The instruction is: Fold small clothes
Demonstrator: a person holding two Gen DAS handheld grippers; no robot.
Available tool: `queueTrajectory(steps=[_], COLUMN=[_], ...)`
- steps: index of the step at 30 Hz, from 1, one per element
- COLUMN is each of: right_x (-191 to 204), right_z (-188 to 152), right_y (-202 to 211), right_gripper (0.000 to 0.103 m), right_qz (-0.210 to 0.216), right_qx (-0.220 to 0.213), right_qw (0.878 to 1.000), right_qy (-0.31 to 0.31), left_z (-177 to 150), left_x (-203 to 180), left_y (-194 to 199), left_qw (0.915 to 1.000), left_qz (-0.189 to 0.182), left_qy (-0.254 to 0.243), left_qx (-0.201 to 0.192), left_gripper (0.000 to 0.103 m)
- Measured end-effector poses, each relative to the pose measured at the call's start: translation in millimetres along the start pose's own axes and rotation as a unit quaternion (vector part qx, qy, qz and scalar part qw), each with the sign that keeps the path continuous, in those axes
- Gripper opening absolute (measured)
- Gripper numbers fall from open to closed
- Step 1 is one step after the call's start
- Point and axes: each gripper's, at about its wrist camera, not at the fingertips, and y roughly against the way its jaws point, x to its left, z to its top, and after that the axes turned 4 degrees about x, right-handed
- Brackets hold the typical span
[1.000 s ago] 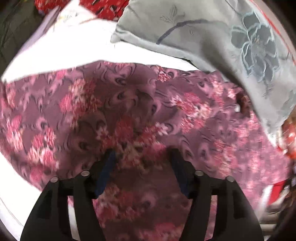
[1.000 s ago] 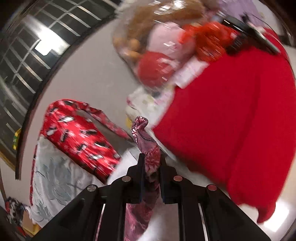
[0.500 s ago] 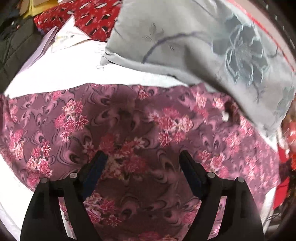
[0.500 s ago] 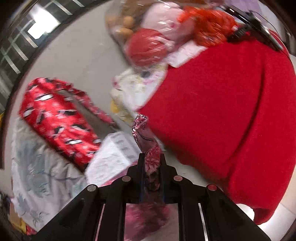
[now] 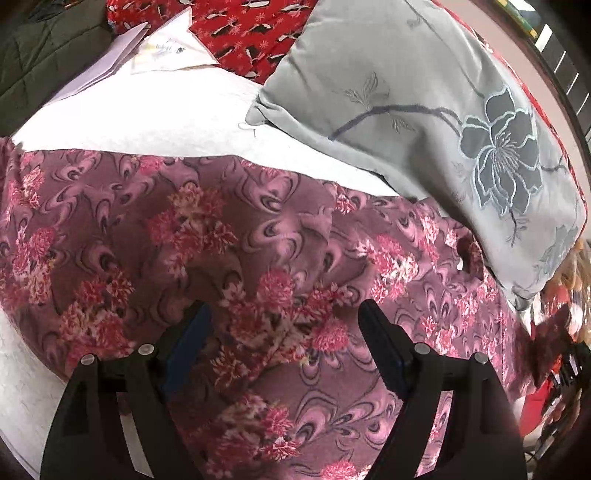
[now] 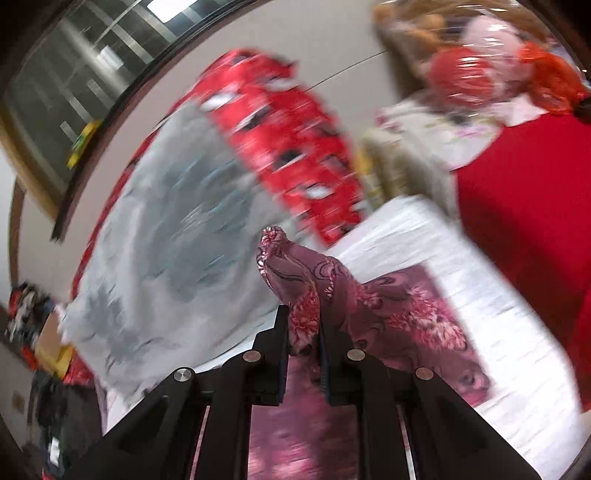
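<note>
A mauve garment with pink flowers (image 5: 207, 236) lies spread over a white bed sheet (image 5: 147, 110) in the left wrist view. My left gripper (image 5: 284, 317) hangs just above its middle, jaws wide apart, with nothing pinched between them. In the right wrist view my right gripper (image 6: 303, 328) is shut on a bunched corner of the same flowered garment (image 6: 295, 266), which sticks up past the fingertips while the rest trails down to the sheet (image 6: 461, 295). This view is motion-blurred.
A grey pillow with a dark flower (image 5: 424, 110) lies along the garment's far right edge. Red patterned bedding (image 5: 251, 33) and white papers (image 5: 162, 48) lie behind. A red blanket (image 6: 524, 221) and bagged soft toys (image 6: 480, 55) are at the right.
My left gripper's jaws have spread wider and lifted off the cloth. My right gripper, still holding the corner, has swung across from the red blanket toward the grey pillow and over the bed.
</note>
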Motion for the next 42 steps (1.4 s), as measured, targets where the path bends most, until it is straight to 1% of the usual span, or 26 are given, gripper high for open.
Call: queueTrajectory(steps=[5,7,11,15,20,21,22,23,24,25,26,27,29,30,31,32,34,35,36,37,38,39,40,41,42], right_x=[60.3,88.4,131.9,178.7,239.0,245.7,251.5,254.7,255.0,253.8,249.6,246.5,237.7,229.0,221.9,213.9,184.5,170.6,155.7,135.1,120.7,97.4,80.3,68.0,49.8], right_z=[-35.5,-55.1,-90.5,-134.8,-192.2,-198.1,-209.7,-221.6,-229.8,-241.0,-251.1,-255.6,-254.6,-249.5,-245.2,-239.4,-221.0,-211.5,-202.2,-189.9,-182.1,-169.0,-160.3,-154.4,-144.9], right_y=[-22.3,-31.5,-50.8,-70.1,-88.5,-91.8,-96.4,-102.5,-107.5,-115.6,-121.0,-120.5,-104.2,-90.7,-81.4,-72.5,-53.3,-47.0,-40.6,-31.2,-24.5,-13.9,-6.4,-1.1,5.5], right_gripper=[0.013,0.013,0.014,0.014,0.014,0.015,0.019,0.023,0.032,0.034,0.033,0.032,0.033,0.038,0.045,0.048,0.049,0.049,0.049,0.049,0.049,0.049,0.049,0.049,0.050], right_qz=[0.038,0.056,0.076,0.107,0.157,0.162,0.170,0.168,0.159,0.146,0.137,0.140,0.151,0.160,0.159,0.155,0.137,0.125,0.111,0.093,0.077,0.056,0.043,0.033,0.020], right_qx=[0.035,0.053,0.085,0.119,0.157,0.161,0.170,0.183,0.196,0.219,0.241,0.245,0.231,0.224,0.213,0.202,0.181,0.170,0.157,0.140,0.125,0.104,0.090,0.079,0.065], right_qw=[0.998,0.995,0.988,0.978,0.959,0.957,0.954,0.951,0.950,0.947,0.943,0.942,0.944,0.945,0.948,0.952,0.963,0.968,0.974,0.980,0.985,0.991,0.994,0.996,0.998], right_qy=[0.042,0.064,0.101,0.136,0.177,0.179,0.181,0.183,0.185,0.186,0.185,0.183,0.183,0.178,0.174,0.169,0.146,0.133,0.120,0.103,0.089,0.065,0.047,0.031,0.008], left_z=[1.9,2.4,4.2,6.6,11.0,11.7,11.8,11.8,11.9,11.8,11.4,10.6,8.8,7.1,5.2,2.9,-4.2,-6.8,-9.4,-11.3,-12.7,-13.0,-12.3,-10.8,-8.8], left_x=[2.0,2.1,2.4,0.0,2.2,3.0,3.4,2.6,1.0,-1.6,-4.7,-9.6,-21.0,-29.8,-37.8,-46.2,-64.0,-70.3,-76.6,-81.1,-84.6,-87.0,-88.0,-86.0,-80.4], left_y=[-0.2,1.6,10.1,18.6,23.6,23.8,23.4,22.4,20.6,18.2,15.8,13.1,7.3,2.7,-1.8,-7.1,-21.7,-26.0,-25.4,-22.1,-18.6,-15.9,-13.1,-8.3,-1.6], left_qw=[0.9997,0.9994,0.9981,0.9952,0.9916,0.9912,0.9907,0.9903,0.9898,0.9890,0.9880,0.9864,0.9836,0.9820,0.9807,0.9792,0.9765,0.9776,0.9815,0.9840,0.9848,0.9845,0.9845,0.9859,0.9889], left_qz=[-0.017,-0.028,-0.058,-0.094,-0.125,-0.129,-0.132,-0.135,-0.138,-0.141,-0.147,-0.155,-0.166,-0.169,-0.170,-0.171,-0.163,-0.151,-0.136,-0.129,-0.130,-0.135,-0.135,-0.134,-0.123], left_qy=[-0.008,-0.010,-0.013,-0.024,-0.025,-0.023,-0.022,-0.022,-0.022,-0.023,-0.023,-0.025,-0.034,-0.042,-0.050,-0.057,-0.071,-0.075,-0.081,-0.085,-0.088,-0.091,-0.093,-0.089,-0.079], left_qx=[0.014,0.018,0.018,0.017,0.022,0.022,0.024,0.026,0.031,0.036,0.042,0.049,0.063,0.073,0.082,0.094,0.123,0.125,0.108,0.088,0.074,0.066,0.061,0.047,0.023], left_gripper=[0.082,0.082,0.082,0.082,0.082,0.082,0.082,0.082,0.082,0.082,0.082,0.082,0.082,0.082,0.082,0.082,0.082,0.082,0.082,0.081,0.062,0.017,0.007,0.008,0.008])
